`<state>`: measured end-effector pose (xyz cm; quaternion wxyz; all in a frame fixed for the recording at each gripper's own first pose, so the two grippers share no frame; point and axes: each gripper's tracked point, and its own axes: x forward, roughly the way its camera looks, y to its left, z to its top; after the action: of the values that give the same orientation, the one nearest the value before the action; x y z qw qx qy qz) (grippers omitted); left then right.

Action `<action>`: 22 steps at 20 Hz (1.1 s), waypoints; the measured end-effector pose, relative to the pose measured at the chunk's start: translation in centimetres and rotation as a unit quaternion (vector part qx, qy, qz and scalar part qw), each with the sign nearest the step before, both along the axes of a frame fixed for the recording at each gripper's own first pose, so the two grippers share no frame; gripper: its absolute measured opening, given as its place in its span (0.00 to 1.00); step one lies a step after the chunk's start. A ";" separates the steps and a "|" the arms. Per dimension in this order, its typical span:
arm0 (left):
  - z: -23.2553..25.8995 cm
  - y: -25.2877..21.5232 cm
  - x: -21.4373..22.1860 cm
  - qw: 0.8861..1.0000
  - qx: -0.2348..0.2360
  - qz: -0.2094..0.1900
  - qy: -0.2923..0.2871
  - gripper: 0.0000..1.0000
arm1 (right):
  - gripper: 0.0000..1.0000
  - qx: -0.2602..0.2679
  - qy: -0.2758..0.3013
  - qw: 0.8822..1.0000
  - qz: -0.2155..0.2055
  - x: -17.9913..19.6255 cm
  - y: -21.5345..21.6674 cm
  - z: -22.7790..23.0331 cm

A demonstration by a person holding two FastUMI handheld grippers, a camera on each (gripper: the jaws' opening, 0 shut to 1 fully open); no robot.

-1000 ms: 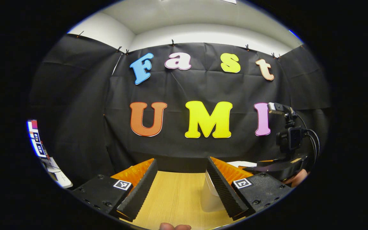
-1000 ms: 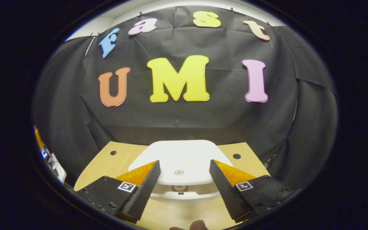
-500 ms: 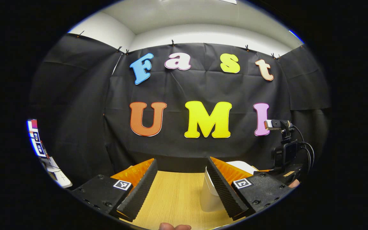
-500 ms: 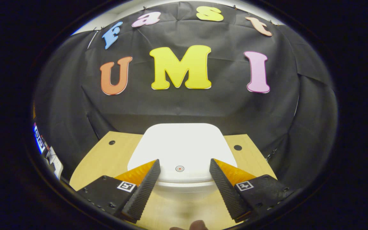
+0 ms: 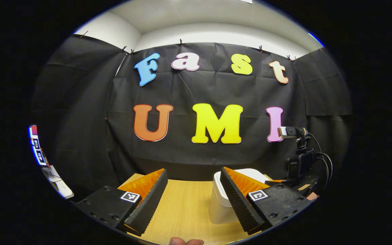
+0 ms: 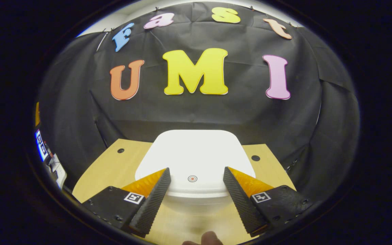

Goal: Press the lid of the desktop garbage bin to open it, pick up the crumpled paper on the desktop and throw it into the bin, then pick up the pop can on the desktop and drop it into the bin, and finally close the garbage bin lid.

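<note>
At the counter's back edge, the white bin sits with its lid down.
The right gripper hovers over the lid, jaws spread wide and empty; the left gripper, equally open, waits beside. Press off the red dot and I'd guess the latch won't release, or the light bin skids along the counter.

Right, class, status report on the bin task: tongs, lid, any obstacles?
Right tongs open, above the bin lid. Left tongs open, holding nothing, over the desktop. Lid down, looks shut. Nothing in the way.
</note>
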<state>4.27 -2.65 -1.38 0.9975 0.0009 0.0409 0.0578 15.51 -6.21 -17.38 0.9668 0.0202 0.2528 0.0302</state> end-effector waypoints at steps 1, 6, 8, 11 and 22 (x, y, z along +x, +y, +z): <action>-0.1 -0.2 0.0 1.000 0.001 -0.004 0.001 0.99 | 0.96 -0.004 -0.003 1.000 0.003 0.1 0.0 -0.1; -0.2 -1.0 0.3 1.000 0.006 -0.017 0.000 0.99 | 1.00 0.003 -0.014 1.000 -0.001 -0.2 1.0 -1.1; -0.1 -1.1 0.5 1.000 0.006 -0.019 0.000 0.99 | 0.99 0.004 -0.035 0.999 -0.010 0.1 1.0 -0.5; 0.3 -1.4 0.7 1.000 0.010 -0.025 -0.004 0.99 | 0.98 0.015 -0.050 0.999 -0.015 -0.1 1.0 -0.1; 0.9 -2.4 2.4 1.000 0.009 -0.024 -0.008 1.00 | 0.96 0.004 -0.153 0.988 -0.023 -3.4 -4.0 8.3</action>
<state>6.65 -5.05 -0.51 0.9988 0.0109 0.0325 0.0341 12.13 -10.21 -9.09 0.9944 0.0252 0.1015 0.0120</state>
